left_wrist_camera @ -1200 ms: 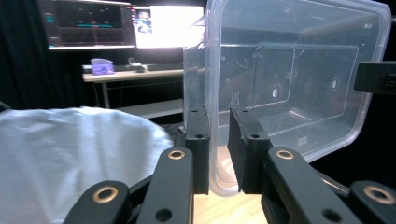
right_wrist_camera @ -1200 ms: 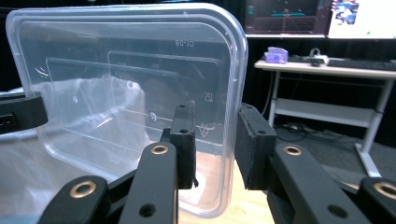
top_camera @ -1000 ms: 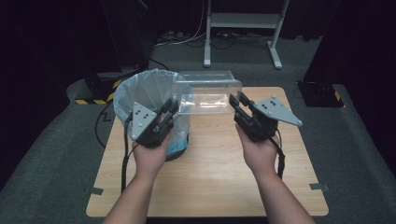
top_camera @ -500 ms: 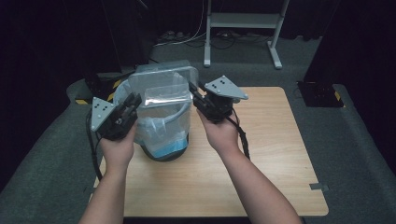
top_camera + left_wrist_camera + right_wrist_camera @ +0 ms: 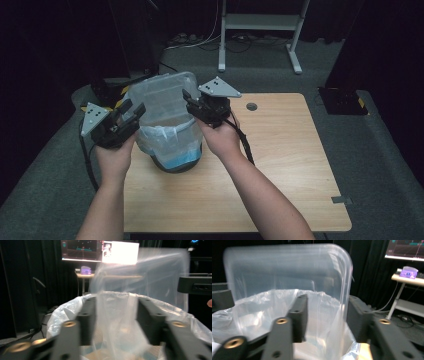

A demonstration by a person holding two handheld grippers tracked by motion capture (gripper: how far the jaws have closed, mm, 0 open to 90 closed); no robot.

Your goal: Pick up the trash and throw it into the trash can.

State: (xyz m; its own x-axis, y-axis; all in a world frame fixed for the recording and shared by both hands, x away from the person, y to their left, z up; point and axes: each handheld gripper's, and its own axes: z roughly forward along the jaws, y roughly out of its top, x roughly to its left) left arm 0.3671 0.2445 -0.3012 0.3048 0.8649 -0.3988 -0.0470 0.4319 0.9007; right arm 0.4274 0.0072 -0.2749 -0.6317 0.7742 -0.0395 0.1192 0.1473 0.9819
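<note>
**Clear container swung upright over the lined bin**

Since a second ago, both my hands have shifted left and the clear plastic container (image 5: pixel 162 92) has turned from lying across above the surface to standing on edge over the bin.

From the high view I see the wooden surface (image 5: pixel 280 165) with the bin (image 5: pixel 175 150) standing near its left edge, lined with a pale plastic bag (image 5: pixel 62 312) whose rim folds over the top. The container sits above the bin's far side, held between my two grippers.

My right gripper (image 5: pixel 192 102) is at the container's right edge; in the right gripper view its black jaws sit either side of the clear wall (image 5: pixel 342 290), though motion blur means I cannot tell whether they actually press it. My left gripper (image 5: pixel 131 112) is at the container's left side; in the left gripper view its jaws are spread apart with filmy clear material between them, and I cannot tell whether they pinch it.
</note>
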